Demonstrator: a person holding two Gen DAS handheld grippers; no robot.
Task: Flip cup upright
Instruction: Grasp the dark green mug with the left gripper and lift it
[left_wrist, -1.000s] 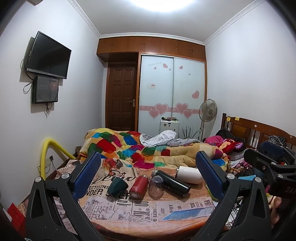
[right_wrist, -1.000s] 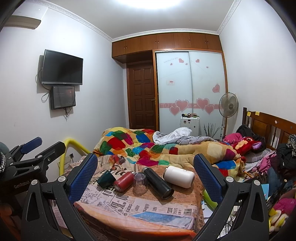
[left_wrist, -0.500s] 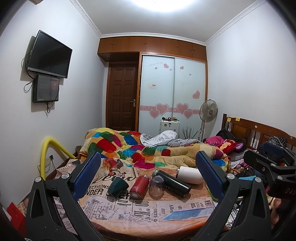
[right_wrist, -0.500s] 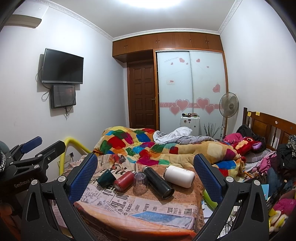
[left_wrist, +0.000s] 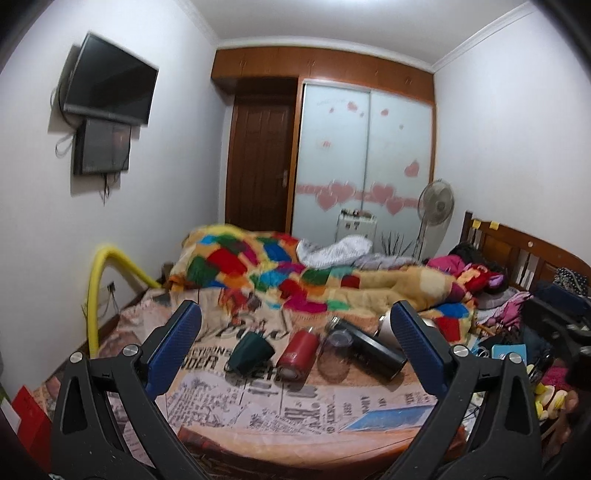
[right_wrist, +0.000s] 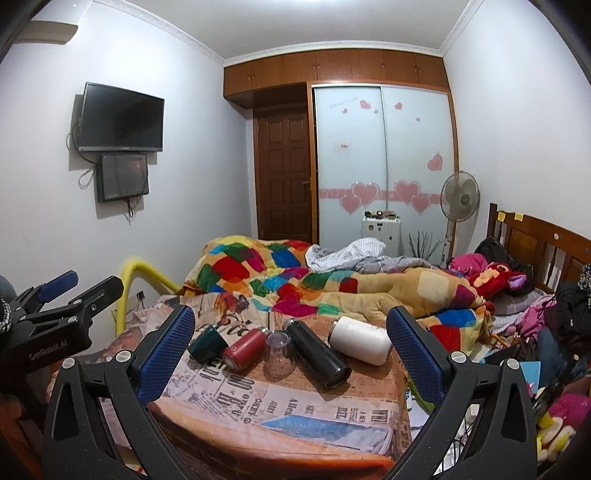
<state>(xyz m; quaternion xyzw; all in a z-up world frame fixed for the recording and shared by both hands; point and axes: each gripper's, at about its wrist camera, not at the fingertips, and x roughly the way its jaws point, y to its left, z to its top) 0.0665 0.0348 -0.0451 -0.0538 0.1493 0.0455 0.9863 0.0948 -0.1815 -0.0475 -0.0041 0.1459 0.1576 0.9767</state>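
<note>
A row of cups lies on the newspaper-print cloth (left_wrist: 280, 410) of a table: a dark green cup (left_wrist: 249, 351) on its side, a red bottle (left_wrist: 297, 353) on its side, a clear cup (left_wrist: 334, 354) standing upside down, a black flask (left_wrist: 371, 352) and a white flask (right_wrist: 360, 339), both lying down. The same row shows in the right wrist view: green cup (right_wrist: 207, 341), red bottle (right_wrist: 243, 349), clear cup (right_wrist: 277, 352), black flask (right_wrist: 319, 354). My left gripper (left_wrist: 295, 347) is open and empty, short of the row. My right gripper (right_wrist: 290, 345) is open and empty, also short of it.
A bed with a patchwork blanket (right_wrist: 295, 280) lies behind the table. A yellow padded rail (left_wrist: 99, 288) stands at the left. Clutter and toys (right_wrist: 554, 435) fill the right side. The left gripper's body (right_wrist: 51, 325) shows at the left of the right wrist view.
The left gripper has moved forward and down toward the cups; its view is blurred with motion. The right gripper has edged slightly closer. Both stay open.
</note>
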